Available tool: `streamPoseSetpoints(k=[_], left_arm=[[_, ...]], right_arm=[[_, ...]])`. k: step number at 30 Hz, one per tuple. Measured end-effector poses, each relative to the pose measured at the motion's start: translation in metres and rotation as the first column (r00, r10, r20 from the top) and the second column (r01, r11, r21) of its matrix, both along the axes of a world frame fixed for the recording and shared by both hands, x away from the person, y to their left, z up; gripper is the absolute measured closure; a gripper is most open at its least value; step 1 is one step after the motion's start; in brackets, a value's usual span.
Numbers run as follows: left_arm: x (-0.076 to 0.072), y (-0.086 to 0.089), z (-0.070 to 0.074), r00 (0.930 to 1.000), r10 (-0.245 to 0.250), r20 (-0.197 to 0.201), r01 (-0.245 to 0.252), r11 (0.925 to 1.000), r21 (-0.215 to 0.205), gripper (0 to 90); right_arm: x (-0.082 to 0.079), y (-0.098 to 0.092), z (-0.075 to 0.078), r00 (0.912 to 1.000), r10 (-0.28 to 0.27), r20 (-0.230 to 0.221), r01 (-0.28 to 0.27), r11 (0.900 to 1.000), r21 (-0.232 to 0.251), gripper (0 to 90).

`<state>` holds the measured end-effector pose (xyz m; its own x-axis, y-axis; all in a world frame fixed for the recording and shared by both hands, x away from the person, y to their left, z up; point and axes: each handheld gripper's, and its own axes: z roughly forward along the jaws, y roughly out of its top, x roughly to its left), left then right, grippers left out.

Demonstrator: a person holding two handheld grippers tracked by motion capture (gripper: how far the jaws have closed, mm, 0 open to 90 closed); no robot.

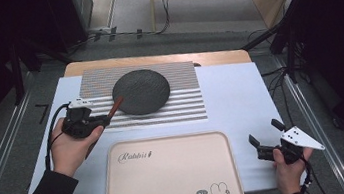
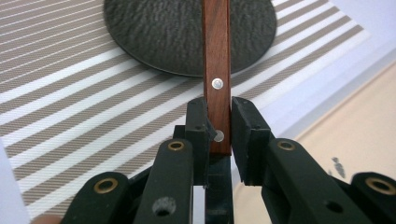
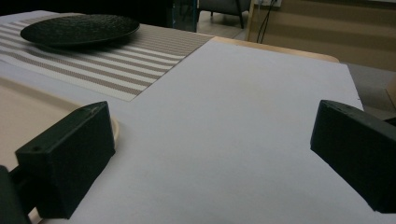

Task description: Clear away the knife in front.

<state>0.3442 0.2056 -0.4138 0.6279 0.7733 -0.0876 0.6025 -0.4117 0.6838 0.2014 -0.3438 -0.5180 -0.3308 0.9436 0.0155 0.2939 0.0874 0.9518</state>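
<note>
Gripping a slim red-brown wooden handle [image 2: 216, 70] in our closed left tool [image 1: 96, 121], we hold it at the dark round textured plate's [image 1: 141, 91] eight o'clock edge; our right tool [image 1: 266, 140] idles wide open, empty. Next comes careful placing, we judge.

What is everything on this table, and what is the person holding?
Plate: one, dark grey, on the striped mat.
Striped mat: one, grey and white, far part of the table.
Tray: one, beige with a rabbit drawing, near edge, nothing on it.
White sheet: one, covering the table.
Wooden handle: one, reddish brown with rivets, pointing toward the plate.
Left gripper: black, shut on the wooden handle.
Right gripper: black, open, over the white sheet.
</note>
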Motion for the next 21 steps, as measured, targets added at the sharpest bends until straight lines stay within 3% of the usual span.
streamPoseSetpoints(k=[21], left_arm=[[-0.049, -0.012, -0.008, 0.9987, -0.05, -0.007, 0.05, 0.9973, -0.054, 77.0]], right_arm=[[0.0, 0.0, 0.0, 1.0, 0.0, -0.002, 0.0, 1.0, 0.003, 0.0]])
